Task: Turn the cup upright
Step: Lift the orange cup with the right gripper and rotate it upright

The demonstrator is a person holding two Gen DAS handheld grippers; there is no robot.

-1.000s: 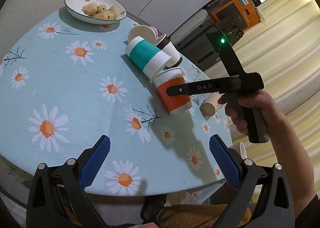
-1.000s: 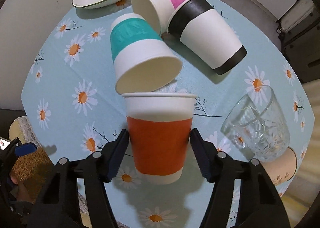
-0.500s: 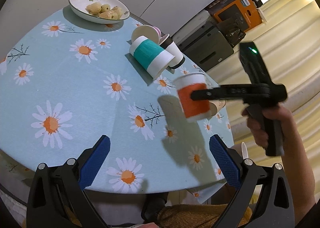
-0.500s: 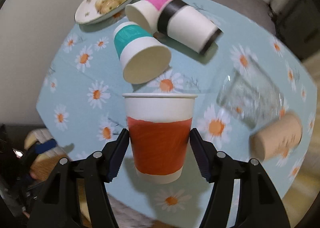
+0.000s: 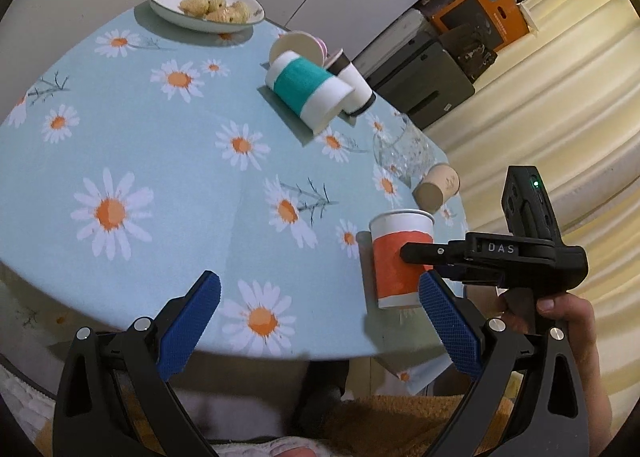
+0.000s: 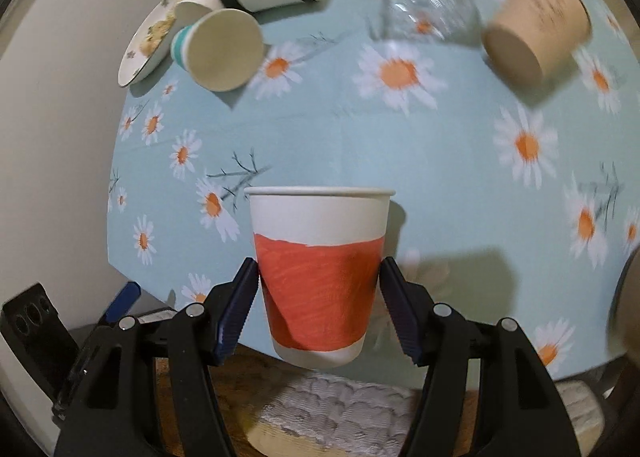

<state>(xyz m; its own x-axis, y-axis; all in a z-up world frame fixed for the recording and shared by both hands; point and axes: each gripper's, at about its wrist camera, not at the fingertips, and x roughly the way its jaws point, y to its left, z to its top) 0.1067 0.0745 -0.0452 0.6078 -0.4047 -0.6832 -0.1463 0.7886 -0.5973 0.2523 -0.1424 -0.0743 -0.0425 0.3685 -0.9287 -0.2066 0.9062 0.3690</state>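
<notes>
Right wrist view: right gripper (image 6: 319, 305) pinches orange-banded white paper cup (image 6: 318, 273) upright, seemingly above table's (image 6: 460, 185) near edge; lower gently. Left gripper (image 5: 320, 321) spread, idle.

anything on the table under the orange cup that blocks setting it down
Nothing visible does. The right gripper holds the orange cup upright over bare tablecloth near the edge; the tan cup lies farther back.

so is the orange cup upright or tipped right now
Upright: the orange cup has its rim on top and base below, clamped between the right tongs. Whether it touches the table cannot be told.
</notes>
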